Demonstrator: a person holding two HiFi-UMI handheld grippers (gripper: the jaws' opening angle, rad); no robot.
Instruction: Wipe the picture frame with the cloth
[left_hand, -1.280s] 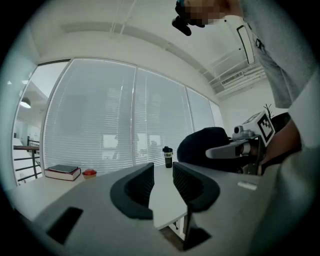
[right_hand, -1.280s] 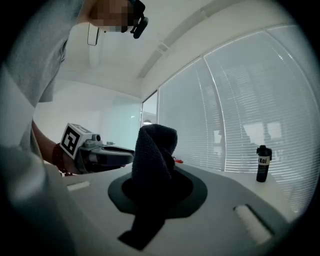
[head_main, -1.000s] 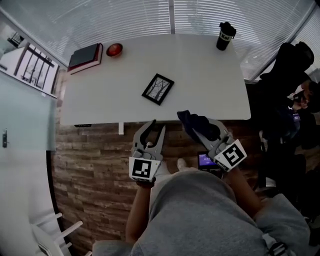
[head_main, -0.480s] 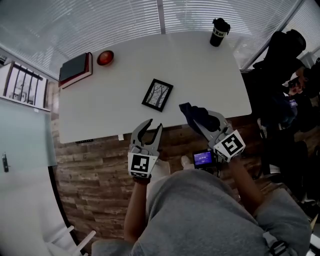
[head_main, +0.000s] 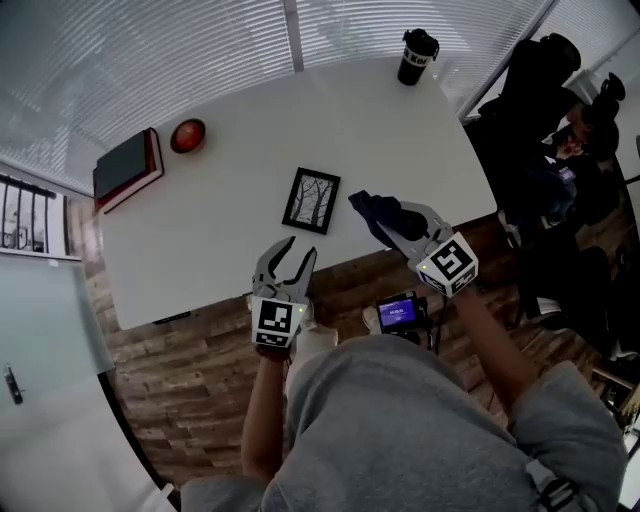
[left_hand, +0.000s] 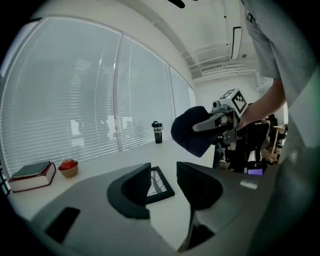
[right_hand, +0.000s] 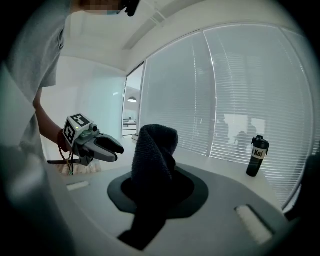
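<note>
A small black picture frame (head_main: 312, 201) with a tree drawing lies flat near the front edge of the white table (head_main: 250, 140); past the left jaws the picture frame (left_hand: 161, 182) shows too. My left gripper (head_main: 290, 262) hovers over the table's front edge, just short of the frame, its jaws opening with nothing between them. My right gripper (head_main: 385, 225) is shut on a dark blue cloth (head_main: 376, 212), held to the right of the frame. The cloth (right_hand: 152, 172) bunches up out of the right jaws.
At the table's far left lie a dark book (head_main: 124, 167) and a small red bowl (head_main: 187, 134). A black tumbler (head_main: 417, 56) stands at the far right corner. A person in dark clothes (head_main: 545, 150) sits to the right of the table. A small lit screen (head_main: 398, 313) sits below the table edge.
Both grippers have moved forward toward the table and the frame. The left jaws have spread wider. The cloth stays in the right gripper.
</note>
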